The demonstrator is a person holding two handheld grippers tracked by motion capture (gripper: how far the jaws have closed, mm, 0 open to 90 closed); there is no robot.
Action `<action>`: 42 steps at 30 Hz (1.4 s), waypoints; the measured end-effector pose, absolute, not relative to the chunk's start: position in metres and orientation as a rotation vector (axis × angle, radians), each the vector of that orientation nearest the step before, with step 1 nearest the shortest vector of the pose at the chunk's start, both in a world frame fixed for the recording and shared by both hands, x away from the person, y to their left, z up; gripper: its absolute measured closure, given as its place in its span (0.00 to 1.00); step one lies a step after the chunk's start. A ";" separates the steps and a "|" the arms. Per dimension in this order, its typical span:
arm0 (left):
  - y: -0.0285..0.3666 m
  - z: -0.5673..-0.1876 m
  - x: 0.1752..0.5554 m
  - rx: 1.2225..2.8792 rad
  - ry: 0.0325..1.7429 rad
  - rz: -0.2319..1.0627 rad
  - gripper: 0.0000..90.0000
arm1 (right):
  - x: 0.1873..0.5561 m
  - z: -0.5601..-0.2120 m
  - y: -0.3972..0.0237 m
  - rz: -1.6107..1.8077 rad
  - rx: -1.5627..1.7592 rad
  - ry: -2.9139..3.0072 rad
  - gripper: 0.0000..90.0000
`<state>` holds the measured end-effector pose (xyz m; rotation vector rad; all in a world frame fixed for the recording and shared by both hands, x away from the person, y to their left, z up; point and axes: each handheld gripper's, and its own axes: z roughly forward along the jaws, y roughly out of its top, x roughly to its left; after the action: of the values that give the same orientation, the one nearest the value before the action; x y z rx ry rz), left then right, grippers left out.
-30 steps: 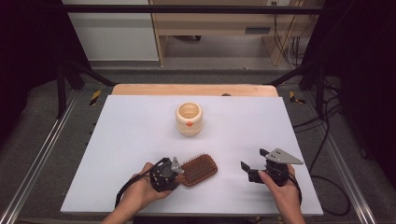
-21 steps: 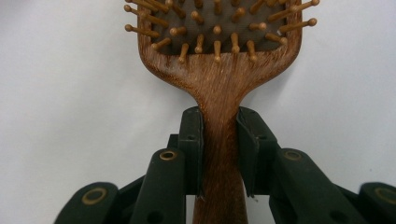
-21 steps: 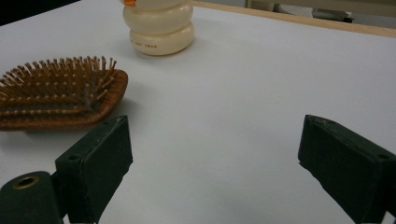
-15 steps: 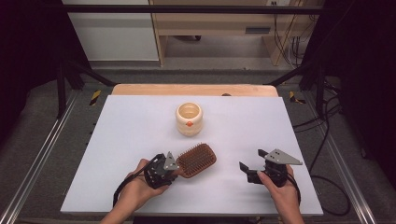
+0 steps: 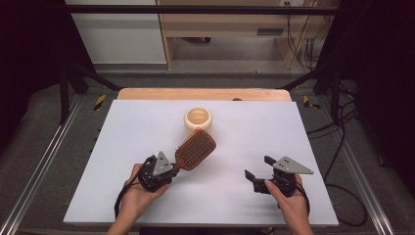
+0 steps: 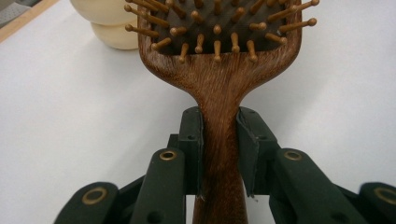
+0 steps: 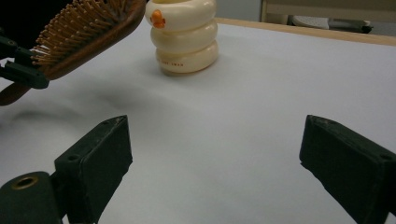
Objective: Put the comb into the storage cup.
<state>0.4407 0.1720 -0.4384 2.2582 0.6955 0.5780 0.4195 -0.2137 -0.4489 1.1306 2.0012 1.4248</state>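
Nearest me, well to the right of the cream holder [image 5: 198, 120], my right gripper [image 5: 258, 172] hangs over bare white table [image 5: 254, 122], jaws spread wide with nothing between them. To the holder's near left, my left gripper [image 5: 169, 169] is clamped on the neck of the hairbrush [image 5: 195, 149]; in the left gripper view both pads [image 6: 193, 144] press the narrow handle from either side.

The brush head is raised off the table, bristles up, and reaches just short of the holder's near side.

Risks, as I judge them:
- Grip sits low on a smooth, tapering handle; the heavy paddle head could pivot or slide between the pads if I tilt further.
- Head is close to the holder; a careless swing could knock it over or push it away.
- The head looks wider than the holder's mouth, so only the handle end would go in.

Materials: brush is dark varnished wood with visible grain, a rounded-square paddle, wooden ball-tipped pins on a dark cushion. Holder looks like glossy cream plastic or ceramic, three stacked rings, open top, small orange duck mark. Table surface matte white.
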 end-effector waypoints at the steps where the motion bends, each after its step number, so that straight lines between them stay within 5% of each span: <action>1: 0.172 -0.438 0.441 2.258 0.695 0.578 0.80 | 0.419 -0.449 -0.214 1.425 1.131 2.001 0.11; 11: 0.182 -0.442 0.442 2.207 0.637 0.533 0.80 | 0.423 -0.448 -0.188 1.478 1.106 2.019 0.11; 42: 0.192 -0.434 0.426 2.034 0.608 0.679 0.80 | 0.427 -0.414 -0.115 1.706 1.111 2.003 0.09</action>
<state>0.4259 0.1925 -0.4336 2.0340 0.6077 0.6787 0.4275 -0.1154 -0.4139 1.1113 2.0029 1.7061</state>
